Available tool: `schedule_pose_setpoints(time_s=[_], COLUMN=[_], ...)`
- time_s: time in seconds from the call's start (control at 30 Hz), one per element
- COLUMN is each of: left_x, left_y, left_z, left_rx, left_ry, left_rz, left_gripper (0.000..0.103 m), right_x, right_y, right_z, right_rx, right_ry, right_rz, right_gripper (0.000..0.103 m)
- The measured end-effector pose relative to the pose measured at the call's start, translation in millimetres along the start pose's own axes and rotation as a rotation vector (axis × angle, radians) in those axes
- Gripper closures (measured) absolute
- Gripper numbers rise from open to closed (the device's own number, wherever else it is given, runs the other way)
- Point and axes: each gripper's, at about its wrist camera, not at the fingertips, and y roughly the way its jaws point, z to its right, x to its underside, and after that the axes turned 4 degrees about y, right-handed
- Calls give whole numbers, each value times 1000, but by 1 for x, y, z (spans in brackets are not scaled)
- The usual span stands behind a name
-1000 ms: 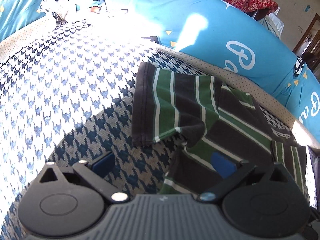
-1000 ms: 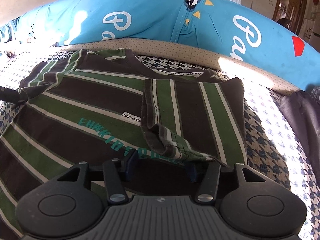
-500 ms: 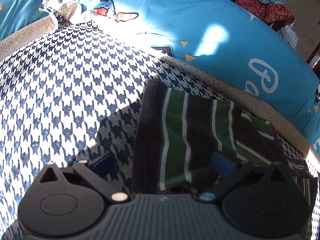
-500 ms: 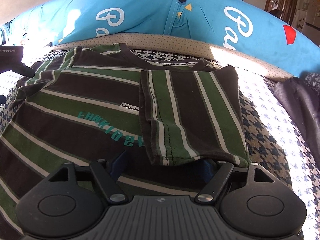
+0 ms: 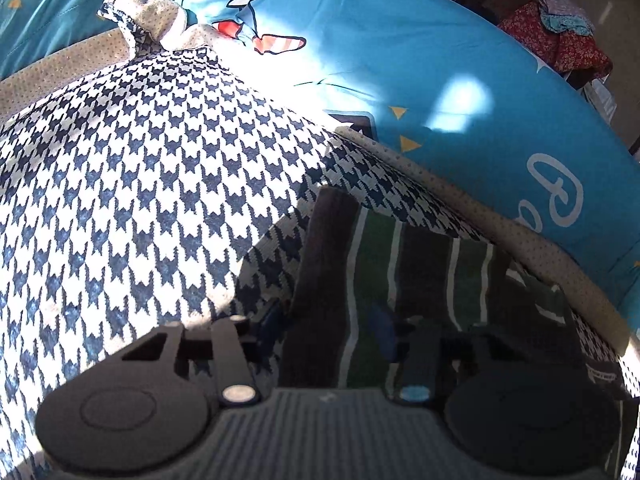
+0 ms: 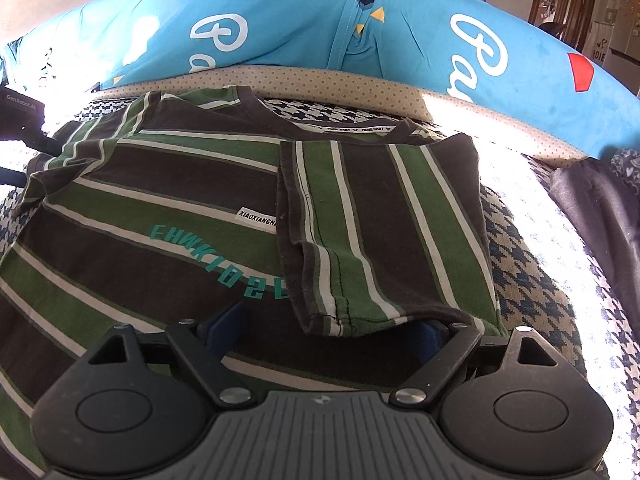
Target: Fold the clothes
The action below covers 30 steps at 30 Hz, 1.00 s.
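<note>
— Since a moment ago, the left hand-held gripper (image 5: 326, 326) has slid over onto the shirt's left sleeve (image 5: 404, 276). Is it grabbing it?

— Its jaws are closing, and the dark sleeve edge sits between them. The view is too shadowy to tell if the pads press on it.

— And the right hand-held gripper (image 6: 332, 326)?

— Its jaws are opening — it has let go. The right sleeve (image 6: 384, 232) now lies flat, folded in over the chest.

— Where is the shirt?

— The striped shirt (image 6: 160, 216), green and dark brown, lies spread on the blue-and-white checked blanket (image 5: 140, 184). Just past its collar is a dotted beige edge, then the big blue cushion (image 6: 280, 28) — farthest of all.
</note>
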Motion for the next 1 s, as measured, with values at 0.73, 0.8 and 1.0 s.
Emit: schedule_pose_setpoints(time_s=[0.73,0.8,1.0], left_x=[20,34,62], left_y=[-42,-44,-43], left_z=[64,86,112], left_rx=[354,428,460], left_ry=[85,171,277], left_rz=[37,-10,-72], left_gripper=[93,93,59], right_x=[-1,-1,-2], right_y=[0,1,1], right_z=[1,1,2], right_rx=[1,3,3], right_ry=[1,2,7], right_rz=[3,3,0], right_gripper=[15,14,12])
